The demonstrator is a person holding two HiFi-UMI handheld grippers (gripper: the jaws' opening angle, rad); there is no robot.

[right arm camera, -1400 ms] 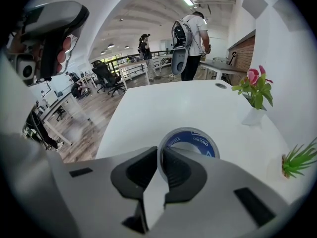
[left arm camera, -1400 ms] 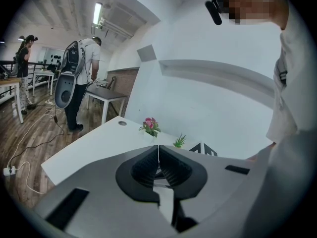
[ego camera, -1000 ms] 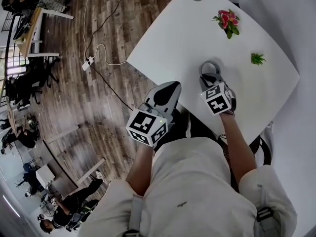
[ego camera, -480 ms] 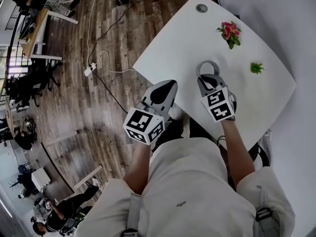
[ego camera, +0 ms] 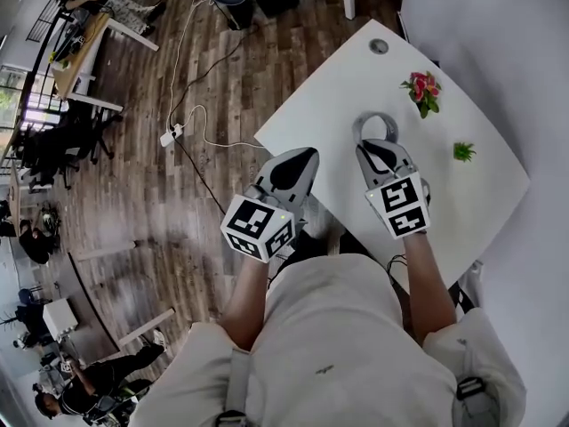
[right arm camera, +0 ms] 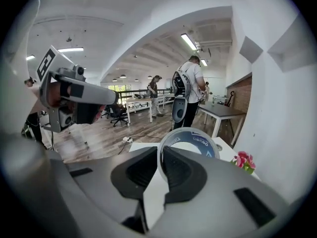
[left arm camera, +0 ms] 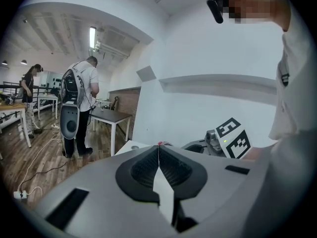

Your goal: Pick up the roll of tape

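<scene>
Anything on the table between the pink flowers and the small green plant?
Nothing. In the head view, the stretch of white table between the pink flowers and the green plant is bare.

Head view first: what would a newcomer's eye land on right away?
The grey roll of tape, its rim pinched by the jaws of the right gripper, over the white square table. Beside it the left gripper hangs shut and empty; small pink flowers sit farther back.
</scene>
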